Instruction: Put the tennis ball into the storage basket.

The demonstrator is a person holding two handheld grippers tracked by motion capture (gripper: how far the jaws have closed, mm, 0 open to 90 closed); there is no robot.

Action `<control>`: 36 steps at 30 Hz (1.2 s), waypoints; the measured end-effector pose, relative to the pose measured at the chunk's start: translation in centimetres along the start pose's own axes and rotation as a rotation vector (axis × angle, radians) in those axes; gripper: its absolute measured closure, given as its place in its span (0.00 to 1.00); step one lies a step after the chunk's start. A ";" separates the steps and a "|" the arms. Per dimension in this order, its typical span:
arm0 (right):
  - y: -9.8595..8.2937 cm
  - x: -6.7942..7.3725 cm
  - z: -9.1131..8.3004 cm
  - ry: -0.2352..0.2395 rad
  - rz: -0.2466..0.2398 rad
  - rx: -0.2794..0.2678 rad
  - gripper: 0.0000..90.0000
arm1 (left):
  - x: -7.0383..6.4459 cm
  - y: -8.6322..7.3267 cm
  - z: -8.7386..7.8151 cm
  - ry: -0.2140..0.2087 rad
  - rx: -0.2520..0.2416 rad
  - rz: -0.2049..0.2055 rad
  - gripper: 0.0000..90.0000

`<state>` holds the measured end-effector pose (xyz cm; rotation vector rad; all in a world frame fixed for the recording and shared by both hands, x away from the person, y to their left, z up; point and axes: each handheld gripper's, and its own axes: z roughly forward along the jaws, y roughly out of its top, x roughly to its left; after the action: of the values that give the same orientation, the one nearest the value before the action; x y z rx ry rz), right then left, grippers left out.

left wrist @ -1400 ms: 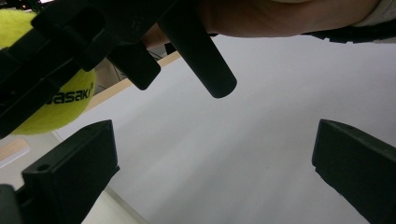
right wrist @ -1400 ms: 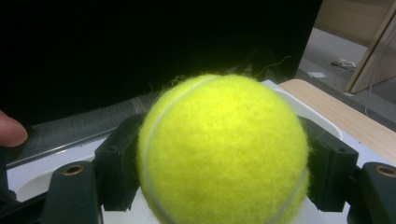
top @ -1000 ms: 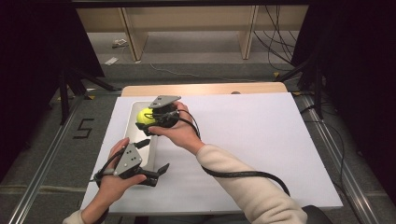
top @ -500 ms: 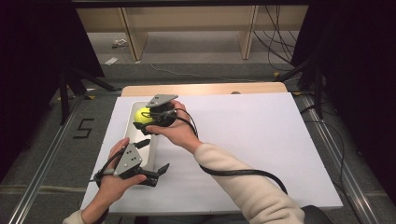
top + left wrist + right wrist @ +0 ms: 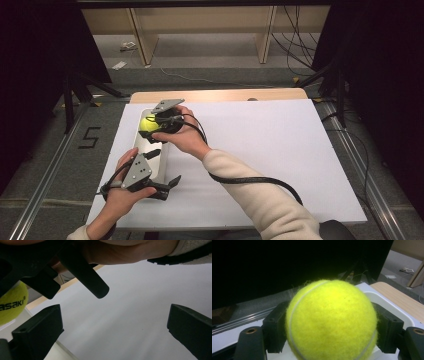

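Observation:
A yellow tennis ball is pinched in my right gripper, above the far end of a long white tray at the table's left. In the right gripper view the ball sits between both black jaws, with the tray's rim behind it. My left gripper rests near the table's front edge, beside the tray's near end, and stands open. In the left gripper view its jaws are wide apart over white table, and the ball shows at the left edge under the right gripper.
The white table top stretches wide to the right of the tray. A wooden strip runs along its far edge. The right arm's sleeve and cable cross the front middle of the table.
The right gripper has carried the ball slightly to the left, over the tray. The left gripper has stayed where it was.

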<state>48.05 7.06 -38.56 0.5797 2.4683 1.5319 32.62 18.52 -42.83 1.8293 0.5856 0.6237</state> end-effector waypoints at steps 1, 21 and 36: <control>0.0 -0.1 0.1 0.004 0.000 0.006 0.30 | 0.0 0.0 0.0 -0.002 0.001 0.001 0.00; -0.5 -0.6 2.5 0.032 -0.023 0.087 0.29 | -0.2 0.0 0.0 -0.008 0.010 0.019 0.00; -0.6 -0.4 3.6 0.042 -0.029 0.112 0.29 | -0.3 -0.1 0.1 -0.013 0.017 0.020 0.00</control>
<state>49.49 9.60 -40.78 0.5322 2.5960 1.4163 32.48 18.30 -42.97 1.8560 0.5662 0.6212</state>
